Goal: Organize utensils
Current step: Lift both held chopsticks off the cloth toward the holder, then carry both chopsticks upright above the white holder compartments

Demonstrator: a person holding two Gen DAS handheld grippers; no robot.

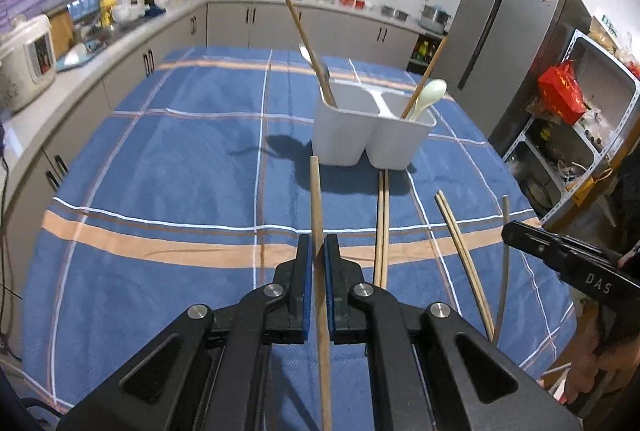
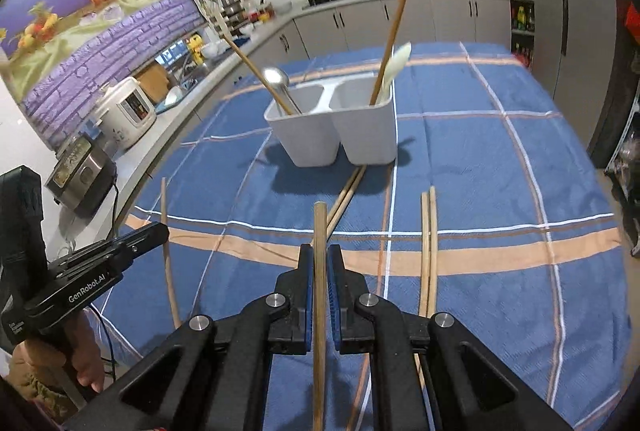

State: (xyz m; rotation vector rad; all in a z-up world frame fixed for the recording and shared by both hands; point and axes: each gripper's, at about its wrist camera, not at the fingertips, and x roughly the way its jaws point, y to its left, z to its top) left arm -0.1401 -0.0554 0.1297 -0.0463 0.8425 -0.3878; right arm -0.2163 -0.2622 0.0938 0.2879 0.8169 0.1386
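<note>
Held nearest each lens is a single wooden chopstick: the left gripper (image 1: 318, 255) has its fingers (image 1: 305, 263) clamped on one chopstick (image 1: 316, 199), and the right gripper (image 2: 319, 267) has its fingers (image 2: 306, 271) clamped on another (image 2: 319, 231), each stick running forward between the blue pads and pointing toward the holder. Both sticks appear raised off the cloth, so the step in hand reads as carrying, with insertion the likely next move. That move calls for tipping each stick toward upright and lowering it into a compartment of the white two-compartment holder (image 1: 372, 135), which stands mid-bench on the blue plaid cloth (image 1: 160, 159). Its left compartment already holds a wooden stick and a metal spoon (image 2: 276, 77); its right holds a wooden stick and a pale spoon (image 1: 430, 91), so the entering tip must clear these leaning handles. Still lying on the cloth are a chopstick pair (image 1: 382, 223) whose far ends reach the holder's base, a second pair (image 1: 460, 243) to its right, and one grey stick (image 1: 505, 251) near the bench's right edge. Open cloth lies left of and behind the holder; the bench (image 1: 532, 215) edge on the right is close to the right gripper, and counters flank the left side.
</note>
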